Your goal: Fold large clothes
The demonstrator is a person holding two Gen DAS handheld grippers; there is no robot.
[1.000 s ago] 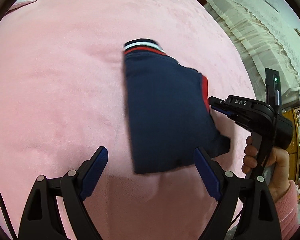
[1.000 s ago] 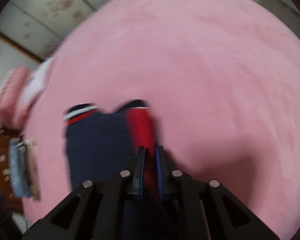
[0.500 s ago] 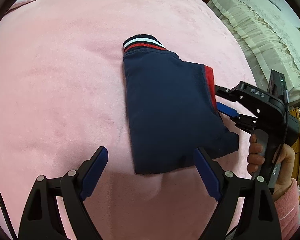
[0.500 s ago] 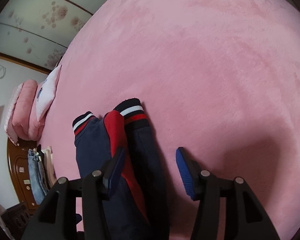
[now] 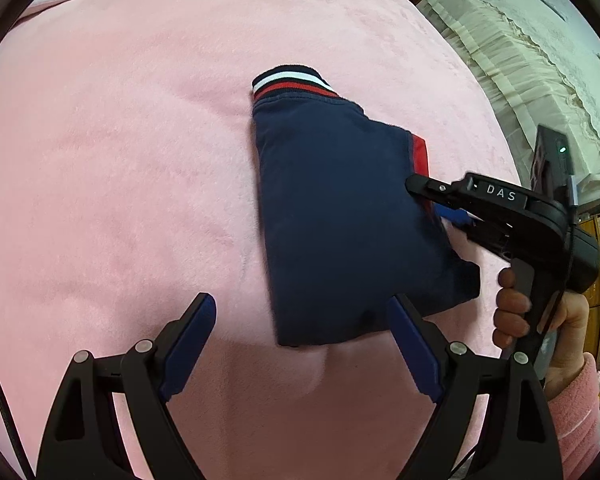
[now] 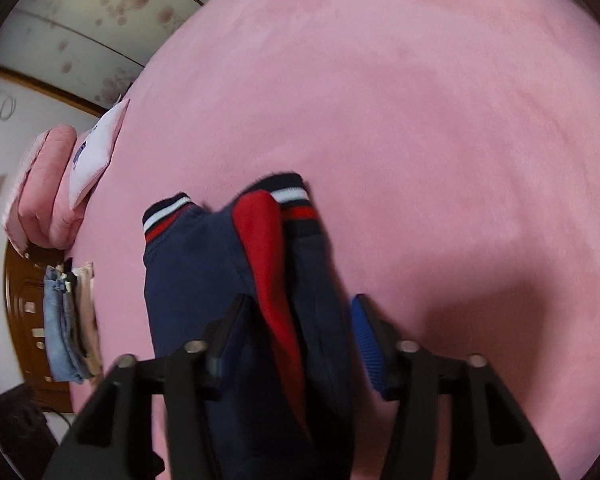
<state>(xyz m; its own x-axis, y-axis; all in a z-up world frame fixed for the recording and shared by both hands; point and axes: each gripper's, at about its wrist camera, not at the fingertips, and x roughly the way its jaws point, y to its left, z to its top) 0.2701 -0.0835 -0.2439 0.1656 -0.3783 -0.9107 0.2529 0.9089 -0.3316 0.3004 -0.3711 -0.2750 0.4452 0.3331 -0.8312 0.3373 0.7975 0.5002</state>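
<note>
A navy garment (image 5: pixel 340 216) with a red panel and striped cuffs lies folded on the pink bed cover (image 5: pixel 120 180). My left gripper (image 5: pixel 300 344) is open just short of the garment's near edge, empty. My right gripper (image 5: pixel 440 208) is at the garment's right edge, with its jaws apart around the fold. In the right wrist view the right gripper (image 6: pixel 296 340) is open, and the garment's (image 6: pixel 204 272) folded layers with the red panel sit between the fingers.
Pink and white pillows (image 6: pixel 60 184) lie at the bed's far end. Folded jeans and light clothes (image 6: pixel 68 320) are stacked at the bed's edge by a wooden cabinet (image 6: pixel 24 312). A lace-covered piece of furniture (image 5: pixel 520 60) stands beside the bed.
My right gripper opened and let go of the garment's red edge, then moved in with its jaws around the folded layers. The garment now lies flatter. The left gripper held still.
</note>
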